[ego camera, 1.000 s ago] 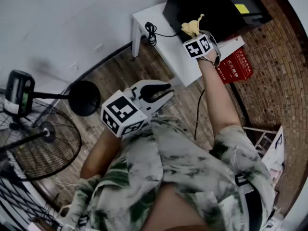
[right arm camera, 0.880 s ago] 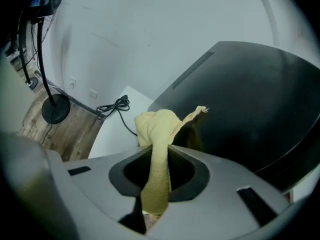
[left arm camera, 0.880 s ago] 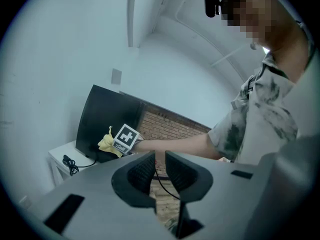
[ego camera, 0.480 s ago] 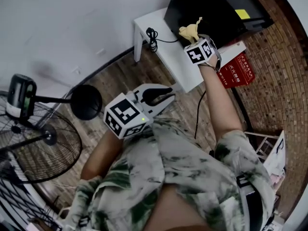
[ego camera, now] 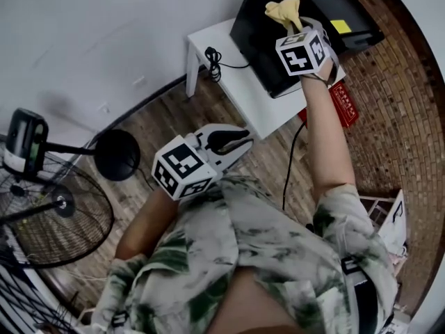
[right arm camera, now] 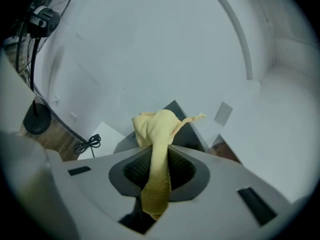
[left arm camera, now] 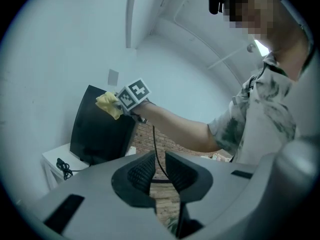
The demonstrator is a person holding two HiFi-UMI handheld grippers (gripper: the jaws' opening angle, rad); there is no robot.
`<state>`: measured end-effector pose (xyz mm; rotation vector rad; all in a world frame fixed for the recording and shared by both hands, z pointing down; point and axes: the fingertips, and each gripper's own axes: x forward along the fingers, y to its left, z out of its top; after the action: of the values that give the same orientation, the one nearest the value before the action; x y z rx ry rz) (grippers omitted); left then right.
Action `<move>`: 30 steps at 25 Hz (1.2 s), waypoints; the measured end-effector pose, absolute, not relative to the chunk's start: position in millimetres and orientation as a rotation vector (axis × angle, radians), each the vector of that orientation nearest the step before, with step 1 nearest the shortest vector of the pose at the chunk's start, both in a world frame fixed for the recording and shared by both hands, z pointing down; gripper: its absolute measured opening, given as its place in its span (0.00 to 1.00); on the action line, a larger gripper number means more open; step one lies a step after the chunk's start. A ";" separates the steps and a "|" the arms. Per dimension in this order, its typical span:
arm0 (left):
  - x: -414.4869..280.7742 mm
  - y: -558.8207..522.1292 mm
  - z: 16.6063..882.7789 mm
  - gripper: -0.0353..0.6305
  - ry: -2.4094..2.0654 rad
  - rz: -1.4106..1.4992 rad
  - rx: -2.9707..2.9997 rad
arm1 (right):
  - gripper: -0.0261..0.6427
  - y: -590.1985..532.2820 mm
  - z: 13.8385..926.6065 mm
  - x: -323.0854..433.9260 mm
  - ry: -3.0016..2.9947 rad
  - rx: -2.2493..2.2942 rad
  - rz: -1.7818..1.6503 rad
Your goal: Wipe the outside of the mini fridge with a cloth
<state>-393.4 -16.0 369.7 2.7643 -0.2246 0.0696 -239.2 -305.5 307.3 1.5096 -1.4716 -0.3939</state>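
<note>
**Left gripper** [ego camera: 233, 141]: nearest item, at the centre of the head view just above the shirt [ego camera: 278, 256]. Its jaws are drawn together with nothing between them. It is idle and well apart from the work.

**Fan** [ego camera: 49, 214]: stands on the wood floor at 8 o'clock, not in use.

**Tabletop** [ego camera: 240, 89]: white, at 12 to 1 o'clock, and carries the fridge. A coiled cable [ego camera: 214, 51] lies near its left edge.

**Red box** [ego camera: 345, 97]: beside the tabletop at 2 o'clock, partly behind the outstretched arm.

**Fridge** [ego camera: 261, 37]: black, standing on the tabletop at 1 o'clock, near the white wall.

**Right gripper** [ego camera: 295, 26]: at the end of the outstretched arm at 1 o'clock, in front of the fridge's dark surface. It is clenched on the cloth.

**Cloth** [ego camera: 285, 9]: yellow and bunched.
- One tail hangs back through the jaws, and the bulk stands out past the tips.
- The left gripper view shows it up by the fridge's upper corner.
- Whether it is pressing on the fridge cannot be told.

**Progress** (judgement):
- The cloth is in hand and has been brought to the fridge, so fetching is done.
- The wiping itself looks early or partway.
- No surface shows a wiped trace.
- The sides, front and top all seem to remain to be done.
</note>
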 end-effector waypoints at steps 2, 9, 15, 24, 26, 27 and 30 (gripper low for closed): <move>-395.4 -14.0 369.4 0.16 -0.222 0.063 2.759 | 0.17 -308.9 287.2 -239.4 -1.454 1.531 -0.421; -403.1 -15.7 370.8 0.16 -0.255 0.049 2.755 | 0.17 -328.3 275.0 -231.5 -1.364 1.538 -0.447; -409.9 -20.7 378.3 0.16 -0.302 0.052 2.735 | 0.17 -344.1 322.9 -231.1 -1.338 1.481 -0.401; -419.7 -26.2 383.7 0.16 -0.382 0.058 2.697 | 0.17 -357.5 392.4 -232.6 -1.315 1.399 -0.319; -421.4 -27.2 385.5 0.16 -0.403 0.063 2.686 | 0.17 -359.4 411.4 -234.4 -1.319 1.373 -0.291; -422.1 -28.4 386.3 0.16 -0.412 0.064 2.681 | 0.17 -360.8 421.3 -234.2 -1.320 1.360 -0.277; -423.6 -33.7 390.6 0.16 -0.435 0.072 2.666 | 0.17 -367.2 448.7 -232.5 -1.329 1.331 -0.238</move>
<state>-423.6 -33.7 390.6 2.6663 -0.4347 0.0722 -232.5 -367.2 448.7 1.3315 -1.3293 -0.2381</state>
